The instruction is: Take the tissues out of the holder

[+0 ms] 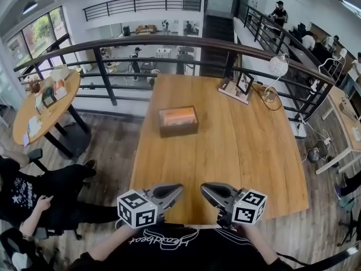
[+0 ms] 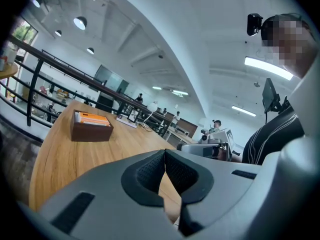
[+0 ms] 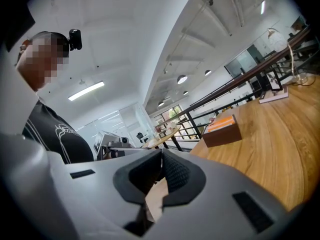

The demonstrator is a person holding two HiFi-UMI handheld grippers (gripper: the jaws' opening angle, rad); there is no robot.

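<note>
A brown tissue holder [image 1: 178, 129] stands on the wooden table [image 1: 242, 151], left of centre, with an orange tissue pack [image 1: 177, 116] lying in it. Both grippers hover at the table's near edge, far short of the holder, tips turned toward each other. My left gripper [image 1: 179, 189] is shut with nothing between its pads. My right gripper [image 1: 204, 188] is shut and empty too. In the left gripper view the jaws [image 2: 165, 155] meet, and the holder [image 2: 91, 129] sits far off at the left. The right gripper view shows closed jaws [image 3: 161, 154] and the holder [image 3: 222, 133] to the right.
A small picture frame [image 1: 245, 83] and a white desk lamp [image 1: 278, 65] stand at the table's far right corner. A dark railing [image 1: 169, 41] runs behind the table. A round table [image 1: 48, 103] and a seated person [image 1: 22, 196] are at the left.
</note>
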